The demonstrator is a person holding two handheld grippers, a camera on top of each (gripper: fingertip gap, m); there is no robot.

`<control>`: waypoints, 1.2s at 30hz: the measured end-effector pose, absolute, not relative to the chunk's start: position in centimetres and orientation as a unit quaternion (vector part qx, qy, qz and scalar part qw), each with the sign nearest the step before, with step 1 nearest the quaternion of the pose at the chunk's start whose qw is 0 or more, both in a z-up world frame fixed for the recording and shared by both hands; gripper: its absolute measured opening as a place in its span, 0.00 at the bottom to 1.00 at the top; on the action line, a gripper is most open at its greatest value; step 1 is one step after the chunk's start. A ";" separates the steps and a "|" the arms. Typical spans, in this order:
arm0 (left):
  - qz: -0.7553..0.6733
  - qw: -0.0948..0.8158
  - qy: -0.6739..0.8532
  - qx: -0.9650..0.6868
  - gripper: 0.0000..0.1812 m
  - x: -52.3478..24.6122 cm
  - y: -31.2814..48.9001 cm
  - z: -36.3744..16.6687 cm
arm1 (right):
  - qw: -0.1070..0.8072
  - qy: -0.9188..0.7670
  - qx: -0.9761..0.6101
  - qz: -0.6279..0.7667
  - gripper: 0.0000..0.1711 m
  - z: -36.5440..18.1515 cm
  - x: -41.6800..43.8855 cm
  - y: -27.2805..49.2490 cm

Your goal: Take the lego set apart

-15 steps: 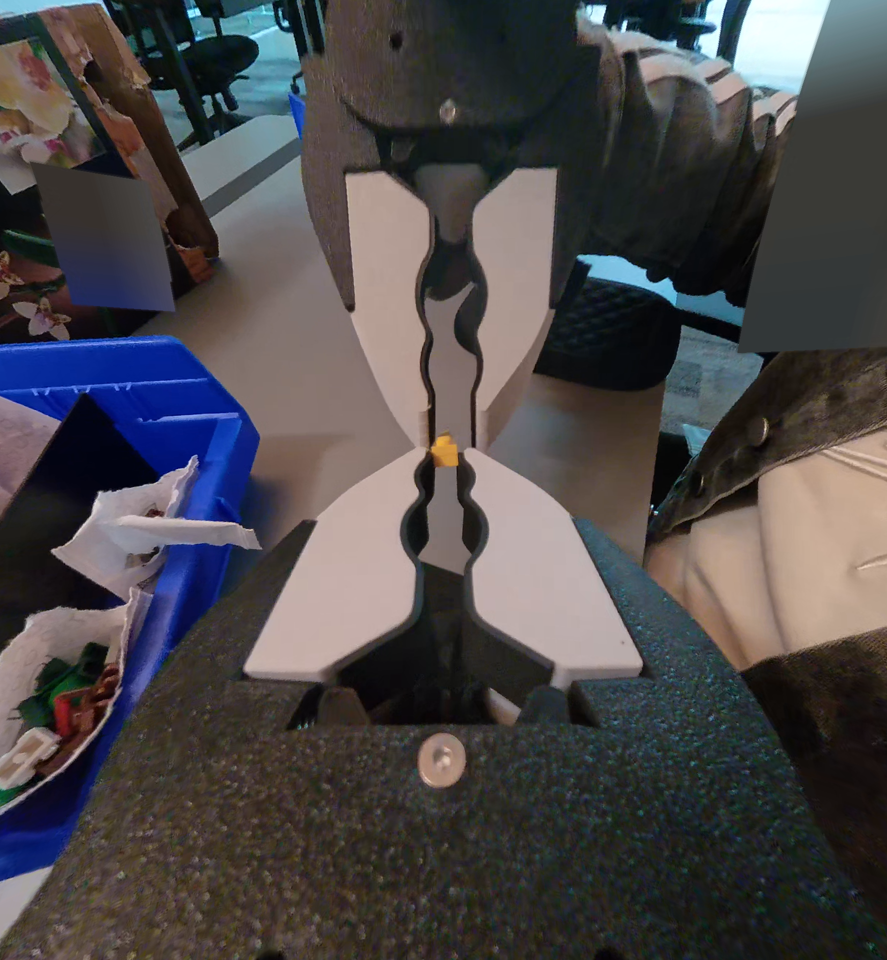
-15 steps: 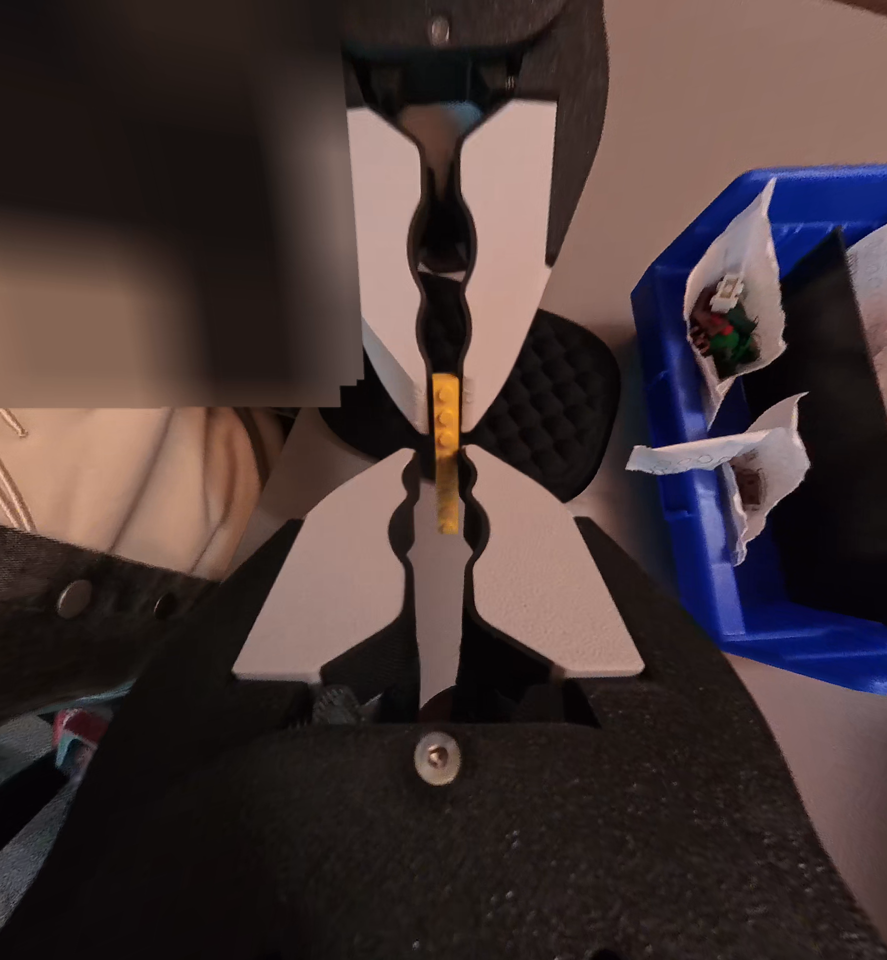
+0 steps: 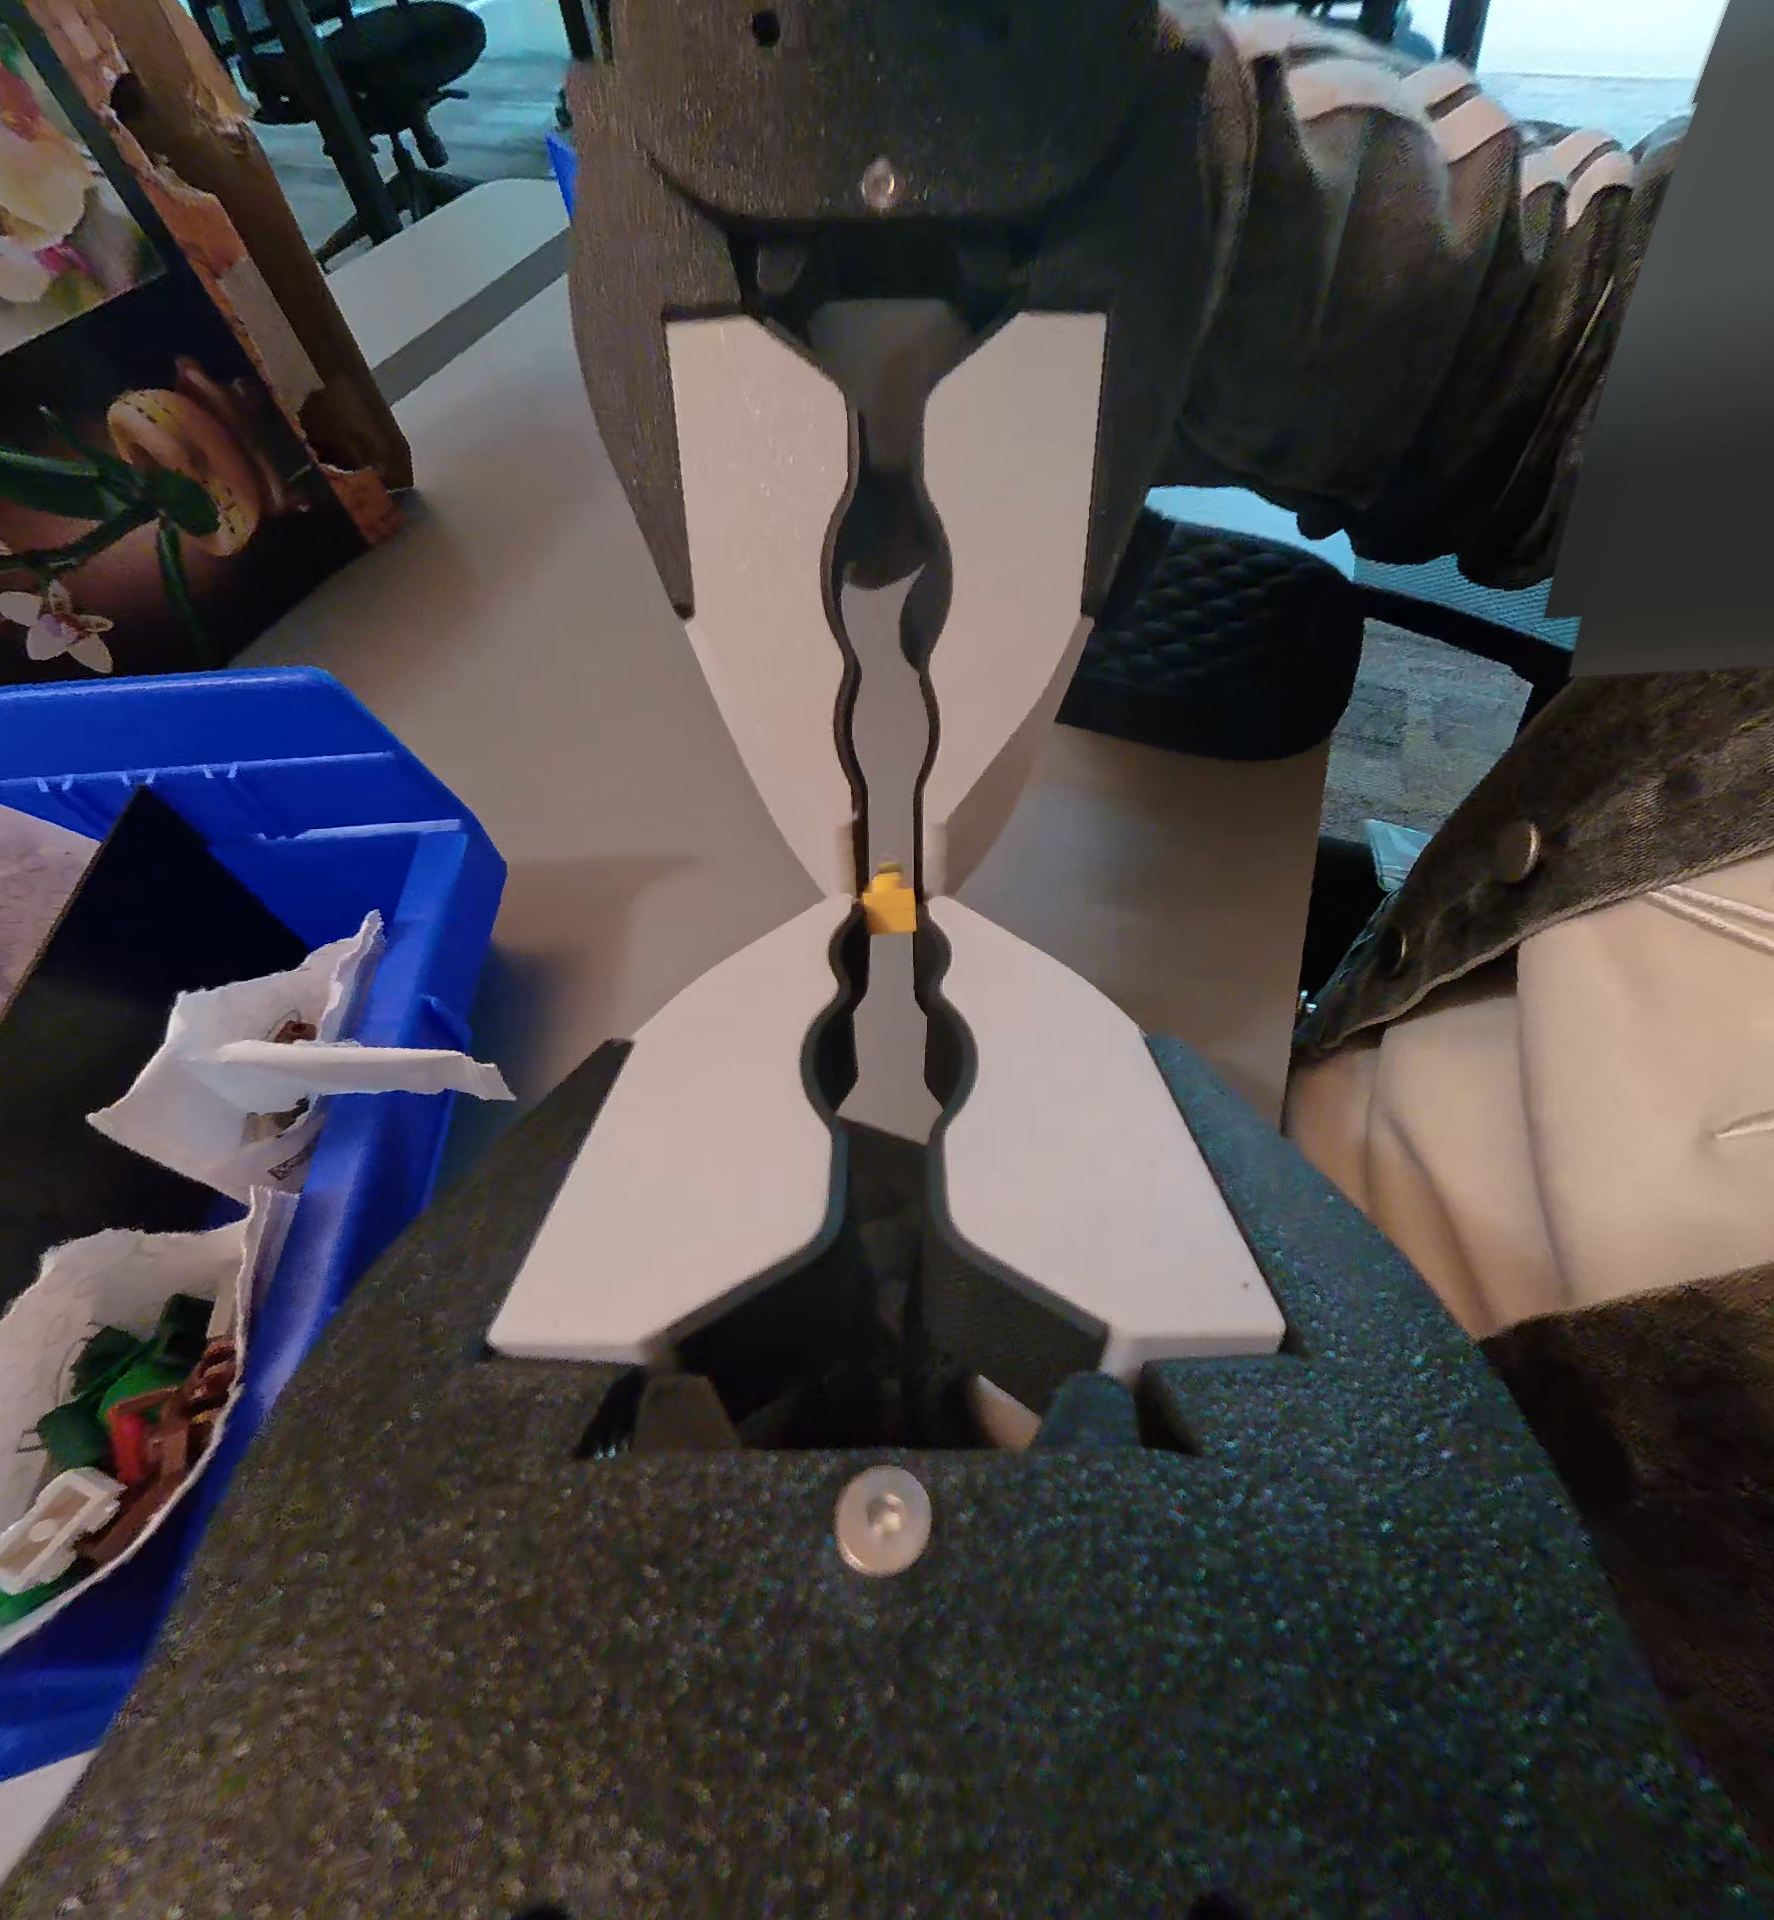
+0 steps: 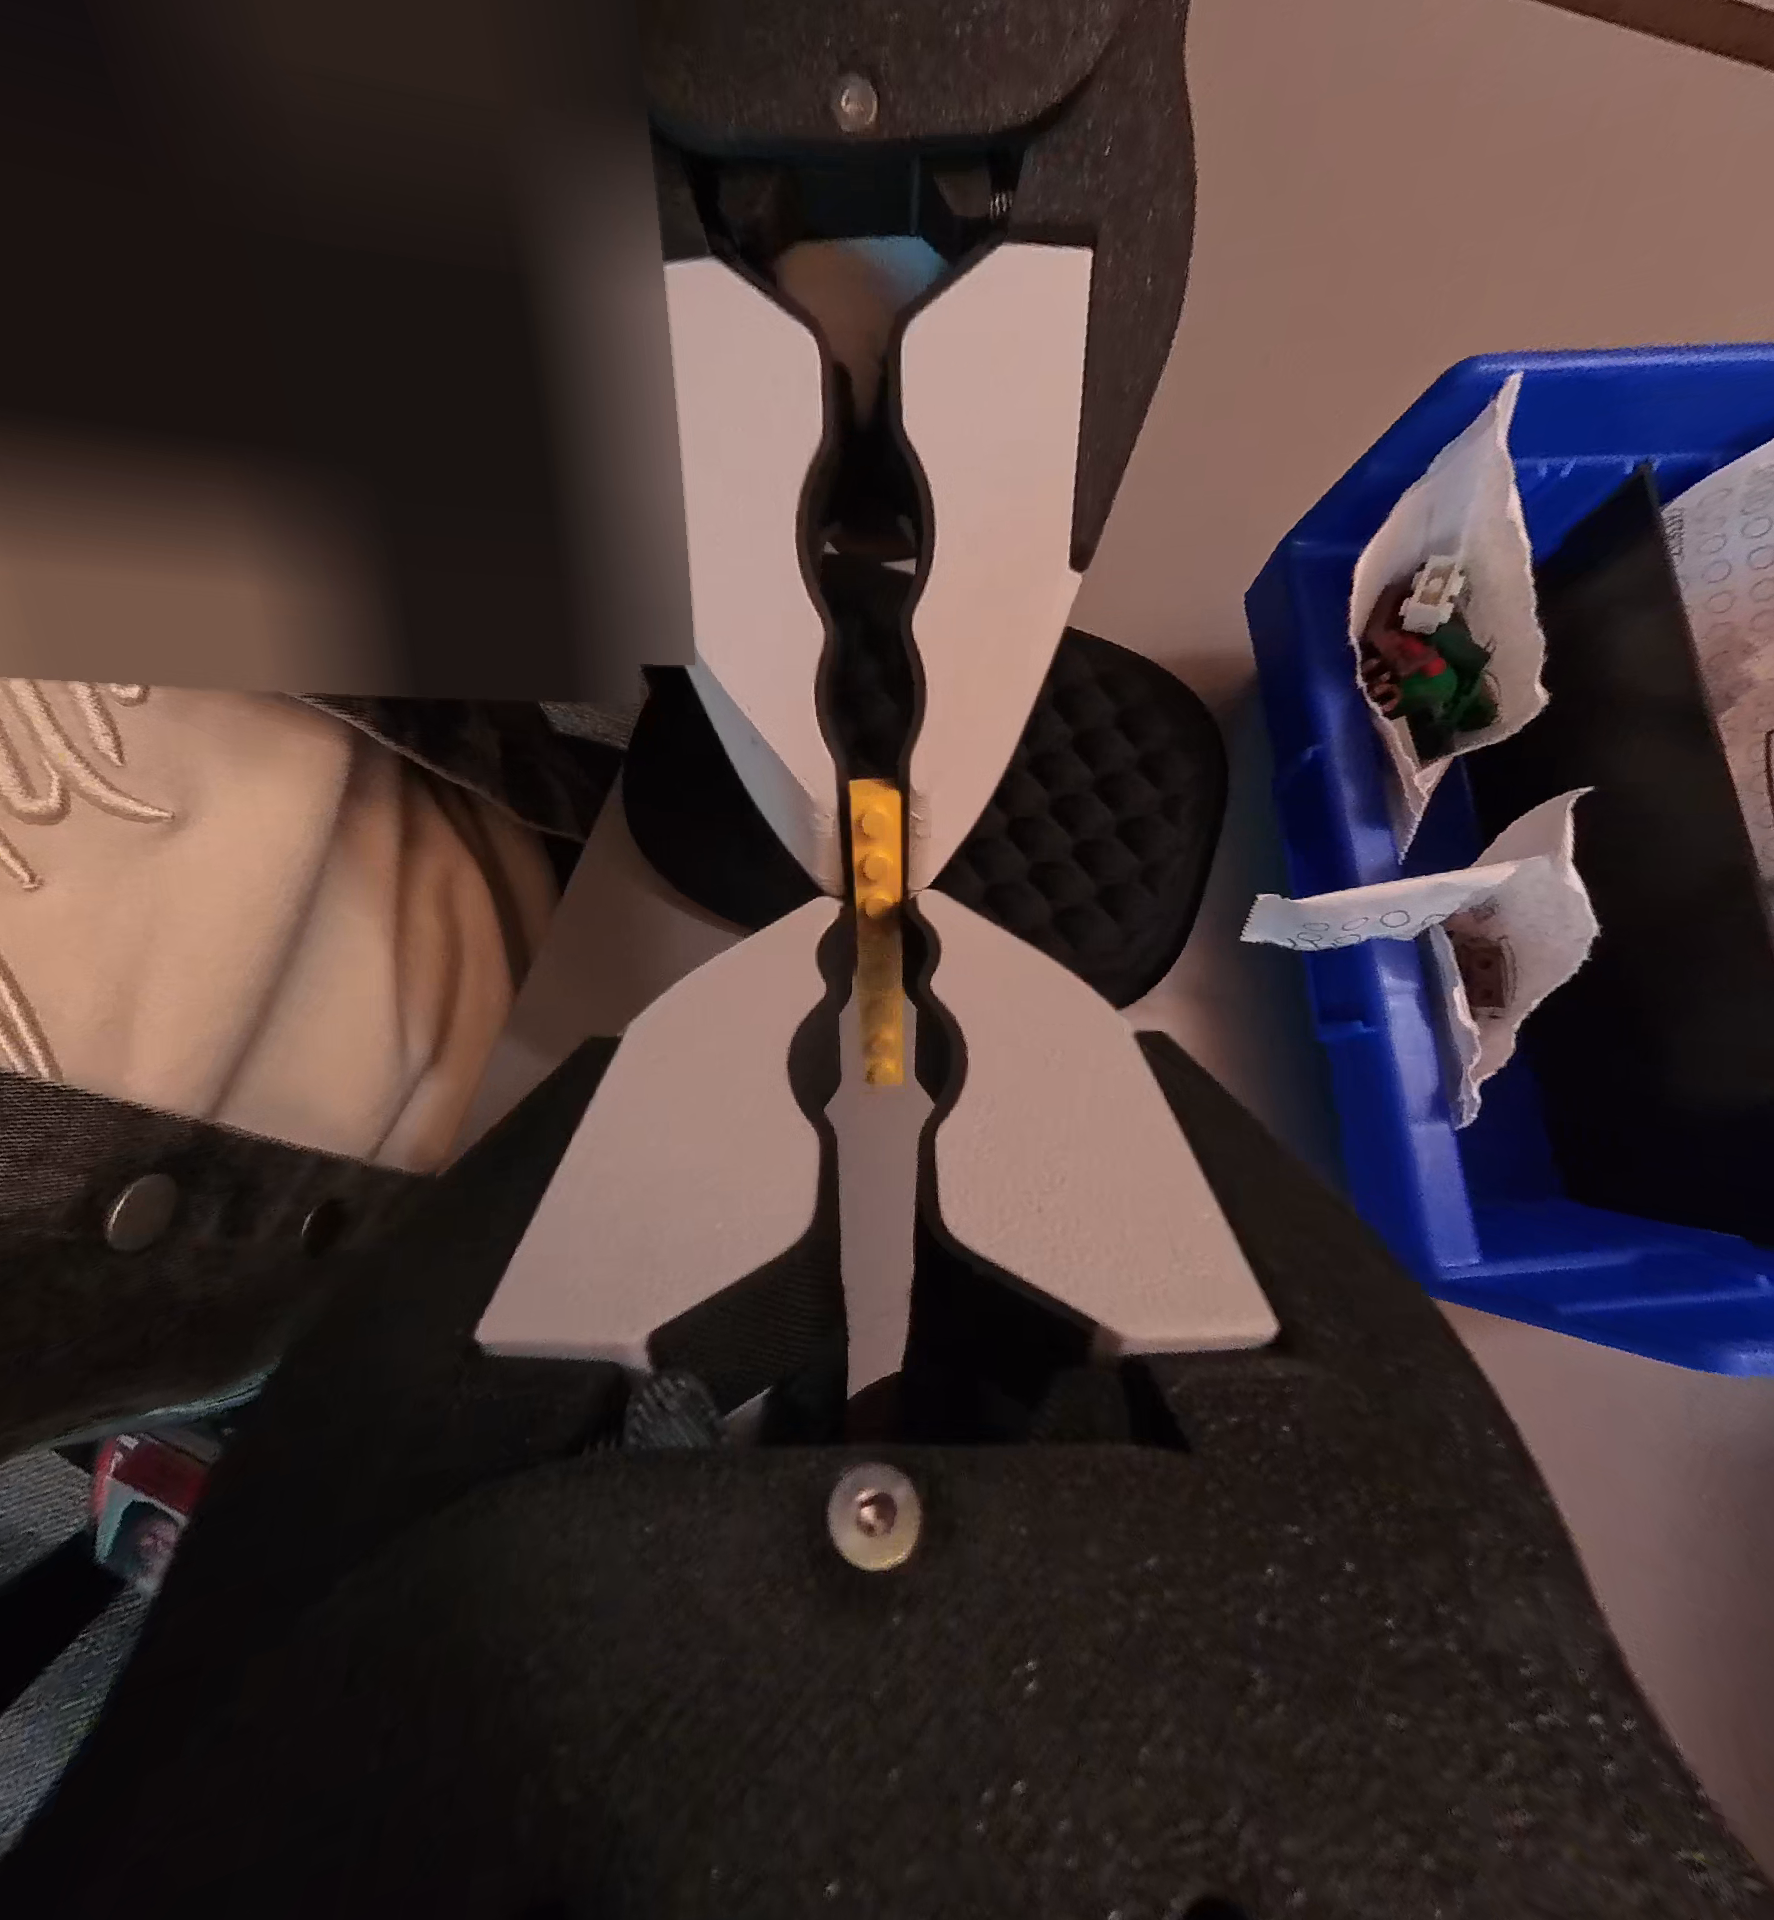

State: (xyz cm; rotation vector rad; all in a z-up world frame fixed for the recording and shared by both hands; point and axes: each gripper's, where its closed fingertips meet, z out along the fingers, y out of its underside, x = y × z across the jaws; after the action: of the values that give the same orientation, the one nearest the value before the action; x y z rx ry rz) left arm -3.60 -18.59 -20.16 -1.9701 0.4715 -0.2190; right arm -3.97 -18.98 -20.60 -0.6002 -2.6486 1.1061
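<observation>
Two grippers meet tip to tip over the table, both pinching one yellow lego strip [image 4: 878, 935]. Nearest in its own view, the right gripper [image 4: 878, 914] is closed on the strip's near half; just beyond, the left gripper [image 3: 888, 914] is clamped on the far end. I would bend the ends apart, not pull straight, so nothing flies. Farther off stands the blue bin [image 4: 1382, 1091].

Torn bags [image 3: 83, 1392] in bin [image 3: 270, 727]

Blue bin [image 3: 239, 727], torn paper bags [image 3: 270, 1070], flower-printed box [image 3: 83, 416]
</observation>
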 end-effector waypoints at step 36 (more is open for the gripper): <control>-0.202 0.560 0.126 -0.794 0.04 -4.2 -19.5 -19.1 | 0.067 -0.830 -0.222 0.507 0.10 -18.7 -3.3 -18.4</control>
State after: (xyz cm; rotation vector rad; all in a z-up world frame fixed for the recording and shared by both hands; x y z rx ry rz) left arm -4.23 -19.50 -19.11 -1.8715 0.2976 -0.4751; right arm -3.27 -18.44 -18.72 -0.6706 -2.5015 1.5283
